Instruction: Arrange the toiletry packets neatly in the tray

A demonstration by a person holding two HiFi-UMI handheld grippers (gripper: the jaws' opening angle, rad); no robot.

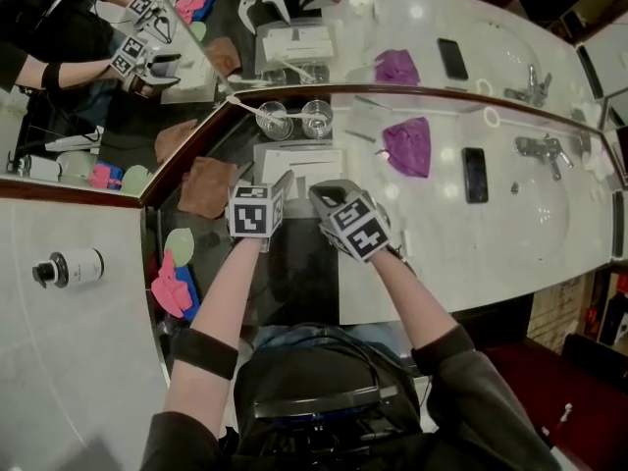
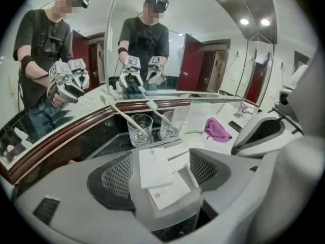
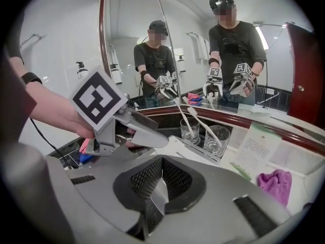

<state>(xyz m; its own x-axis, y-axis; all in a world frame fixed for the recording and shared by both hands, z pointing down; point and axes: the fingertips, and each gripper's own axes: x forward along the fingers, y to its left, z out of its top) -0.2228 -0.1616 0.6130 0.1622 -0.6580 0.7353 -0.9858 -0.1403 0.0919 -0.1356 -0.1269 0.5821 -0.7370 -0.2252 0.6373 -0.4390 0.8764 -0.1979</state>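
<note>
So, left gripper (image 2: 162, 173) first: its jaws are spread wide and not pressing on anything. Right between them, a bit below, sits the tray (image 2: 136, 200) with two white packets (image 2: 155, 165) in it. The farther packet overlaps the nearer one, and they're a little skewed to each other. Neither pad touches a packet as far as I can see.

The right gripper (image 3: 161, 179) has its jaws pressed together. A pale sliver shows under where they meet, but I can't tell if that's something pinched or just the tray's edge. It hangs just beside the left one, both pointing down at the tray (image 1: 263, 155) in the head view.

My read: this is the tidying stage, with the packets already in the tray but not squared up. The next move probably calls for a gentle nudge or a light pinch on the overlapping packet to line it up, without shoving the tray.

Farther out, two glasses (image 2: 140, 130) with toothbrushes stand just behind the tray, and a purple cloth (image 2: 217, 128) lies off to the right.
</note>
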